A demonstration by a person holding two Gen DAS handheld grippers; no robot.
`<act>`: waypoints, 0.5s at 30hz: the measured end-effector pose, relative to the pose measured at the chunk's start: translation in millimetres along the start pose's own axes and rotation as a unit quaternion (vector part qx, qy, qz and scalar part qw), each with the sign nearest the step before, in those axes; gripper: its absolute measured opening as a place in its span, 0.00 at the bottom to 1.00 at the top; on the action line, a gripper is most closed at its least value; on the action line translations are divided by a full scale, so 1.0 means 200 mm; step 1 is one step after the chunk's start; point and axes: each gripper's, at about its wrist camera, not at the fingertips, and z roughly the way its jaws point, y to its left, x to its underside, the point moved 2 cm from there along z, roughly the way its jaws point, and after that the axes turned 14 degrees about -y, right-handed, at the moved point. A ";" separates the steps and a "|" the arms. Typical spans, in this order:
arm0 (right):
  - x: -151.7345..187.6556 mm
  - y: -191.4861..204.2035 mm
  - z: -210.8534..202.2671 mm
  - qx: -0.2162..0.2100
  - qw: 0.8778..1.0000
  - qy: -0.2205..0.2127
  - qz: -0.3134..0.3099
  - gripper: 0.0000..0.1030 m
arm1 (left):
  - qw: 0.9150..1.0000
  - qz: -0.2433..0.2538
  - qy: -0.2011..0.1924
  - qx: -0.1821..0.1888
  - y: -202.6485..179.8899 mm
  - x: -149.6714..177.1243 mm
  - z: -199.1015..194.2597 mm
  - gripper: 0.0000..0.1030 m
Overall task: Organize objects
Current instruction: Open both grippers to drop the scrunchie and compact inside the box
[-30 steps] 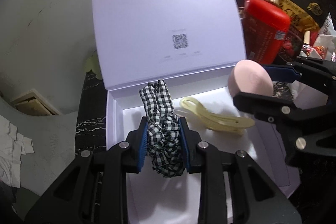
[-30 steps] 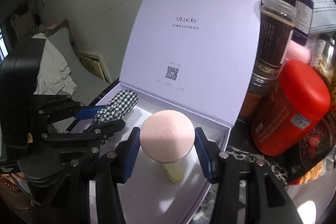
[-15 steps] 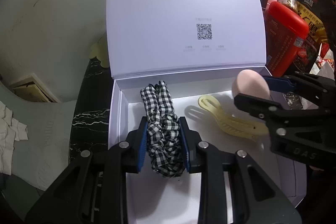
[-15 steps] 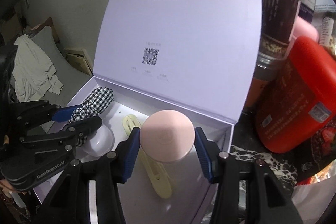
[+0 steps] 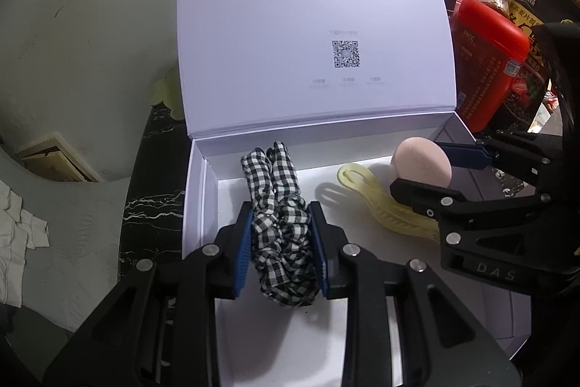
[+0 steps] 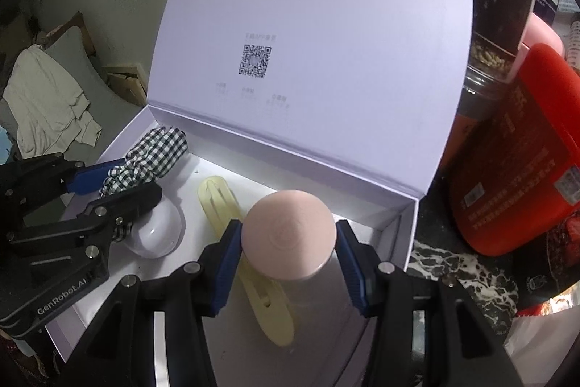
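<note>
So, box: white gift box [image 5: 195,205] on a dark marbled counter [image 5: 152,205], lid [image 5: 311,24] standing open at the back, "ULucky" and a QR code printed inside it.
Left gripper: the left gripper [image 5: 282,242] is pinched on a black-and-white checked scrunchie [image 5: 279,205], blue pads pressed into the cloth on both sides (fabric bunched narrow between them).
Scrunchie place: over the left part of the box interior, far end reaching toward the back wall; cannot tell if its underside touches the floor of the box.
Right gripper: the right gripper [image 6: 288,249] clamps a pink round sponge [image 6: 288,234], one blue pad on each side of it (jaws part-way apart, filled by the sponge).
Sponge place: over the right half of the box, near the right wall, above the hair clip; touching the floor or not, cannot tell.
Hair clip: pale yellow hair clip [image 6: 250,263] lying flat on the box floor, between the two grippers, partly under the sponge in the right wrist view.
White round thing: small white domed object [image 6: 156,234] on the box floor by the left gripper's fingers (right wrist view only, kind unclear).
Right of box: red canister [image 6: 514,169] just beside the box, dark jar [image 6: 500,6] behind it, more packets further back.
Left of counter: crumpled pale cloth [image 6: 43,111] on grey cushions, well apart from the box.
</note>
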 end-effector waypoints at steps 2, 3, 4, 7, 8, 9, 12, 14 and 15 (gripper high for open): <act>0.01 0.00 0.00 0.001 1.000 0.002 -0.003 0.51 | 1.000 0.000 0.000 0.000 0.00 0.00 0.00 0.25; 0.01 0.00 0.00 -0.001 1.000 0.003 -0.003 0.51 | 1.000 0.000 0.000 0.000 -0.01 0.00 0.00 0.26; 0.01 0.00 0.00 -0.002 1.000 0.004 -0.003 0.51 | 1.000 0.000 0.000 -0.001 -0.01 0.00 0.00 0.26; 0.01 0.00 0.00 -0.006 1.000 0.009 -0.008 0.51 | 1.000 0.001 0.001 -0.002 -0.02 0.00 0.00 0.30; 0.02 0.01 0.00 -0.007 1.000 0.011 -0.008 0.52 | 1.000 0.001 0.001 0.000 -0.03 0.00 0.00 0.30; 0.02 0.01 0.00 -0.007 1.000 0.011 -0.008 0.52 | 1.000 0.000 0.001 0.001 -0.03 0.00 0.00 0.31; 0.02 0.01 0.00 -0.007 1.000 0.011 -0.007 0.52 | 1.000 -0.001 0.002 -0.001 -0.04 0.00 0.00 0.34; 0.02 0.00 0.00 -0.007 1.000 0.011 -0.008 0.52 | 1.000 -0.001 0.002 -0.001 -0.04 0.01 0.00 0.38; 0.02 0.00 0.00 -0.007 1.000 0.011 -0.008 0.52 | 1.000 -0.002 0.004 0.000 -0.04 0.01 0.00 0.44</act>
